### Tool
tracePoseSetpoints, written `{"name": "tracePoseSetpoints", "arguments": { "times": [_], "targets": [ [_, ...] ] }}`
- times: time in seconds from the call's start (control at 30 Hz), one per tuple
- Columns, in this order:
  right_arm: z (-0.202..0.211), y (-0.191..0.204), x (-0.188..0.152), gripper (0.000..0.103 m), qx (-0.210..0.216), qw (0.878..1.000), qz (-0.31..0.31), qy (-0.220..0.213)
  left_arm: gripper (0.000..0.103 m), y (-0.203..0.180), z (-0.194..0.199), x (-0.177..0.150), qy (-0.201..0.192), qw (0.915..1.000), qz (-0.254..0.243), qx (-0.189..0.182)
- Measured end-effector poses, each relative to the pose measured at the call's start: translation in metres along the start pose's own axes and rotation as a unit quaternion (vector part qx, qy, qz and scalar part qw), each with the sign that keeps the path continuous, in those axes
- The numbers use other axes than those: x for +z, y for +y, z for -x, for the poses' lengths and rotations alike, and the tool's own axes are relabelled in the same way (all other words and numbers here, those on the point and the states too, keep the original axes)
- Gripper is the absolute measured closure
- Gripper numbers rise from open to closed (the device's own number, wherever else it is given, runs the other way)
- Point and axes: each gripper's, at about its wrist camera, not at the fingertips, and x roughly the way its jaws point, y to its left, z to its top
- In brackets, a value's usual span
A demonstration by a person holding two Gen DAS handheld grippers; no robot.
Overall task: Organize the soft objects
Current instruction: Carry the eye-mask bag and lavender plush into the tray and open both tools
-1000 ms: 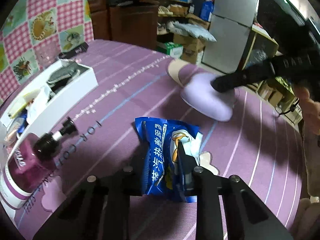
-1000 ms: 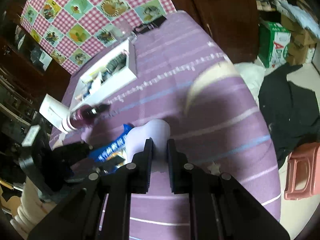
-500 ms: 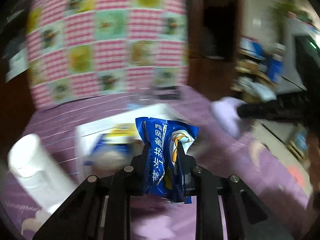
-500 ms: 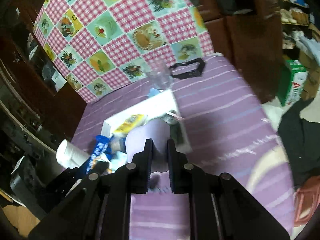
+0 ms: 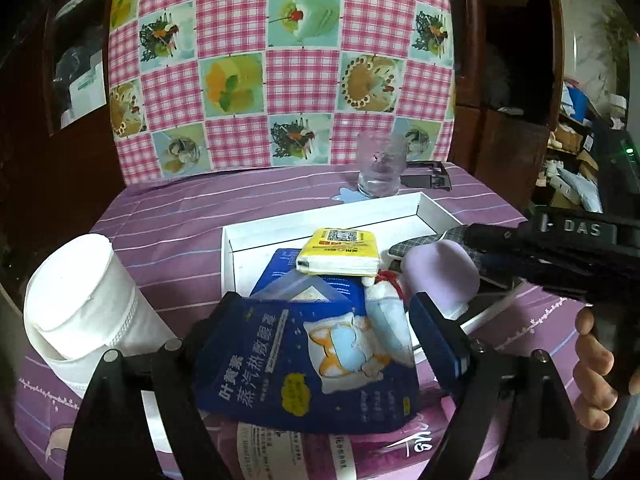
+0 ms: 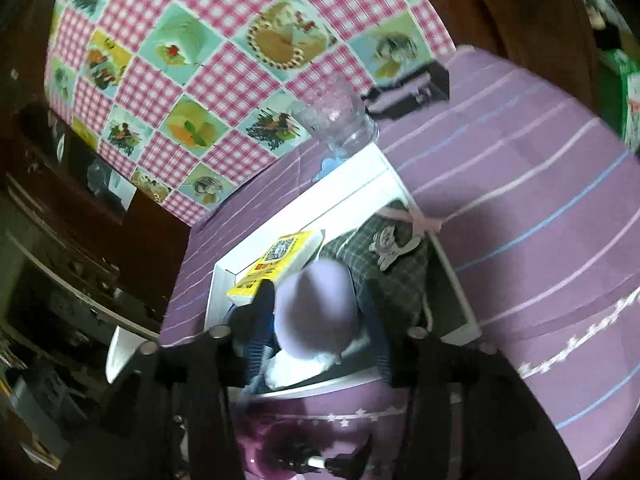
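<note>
Only the left wrist view shows the paper roll (image 5: 80, 300) at far left. The left gripper (image 5: 316, 344) is spread wide, the blue packet (image 5: 308, 364) lying loose between its fingers, over the white box (image 5: 324, 228). Right gripper (image 6: 320, 312): fingers apart, lilac soft object (image 6: 316, 312) between them above the box; contact is unclear.

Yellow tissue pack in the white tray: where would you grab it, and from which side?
Probably from above, pinching the yellow rectangular tissue pack across its short width. It lies flat on a blue pouch in the white tray, top face uncovered, while its right end sits close to a lilac soft object.
</note>
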Motion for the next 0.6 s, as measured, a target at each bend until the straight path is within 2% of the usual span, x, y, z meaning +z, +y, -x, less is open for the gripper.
{"name": "tracePoseSetpoints", "arguments": {
  "times": [0.13,0.47,0.6],
  "targets": [
    [0.013,0.012,0.002,0.05,-0.021,0.998,0.044,-0.028,0.018,-0.002,0.001,-0.001,-0.001,1.0,-0.002,-0.002],
    [0.027,0.015,-0.006,0.049,-0.042,0.997,0.068,-0.022,0.018,-0.002,0.014,-0.003,-0.011,0.9999,0.006,0.005],
    [0.038,0.018,-0.02,0.049,-0.062,0.993,0.096,-0.023,0.018,-0.005,0.027,-0.009,-0.012,0.9995,0.003,0.028]
  ]
}}
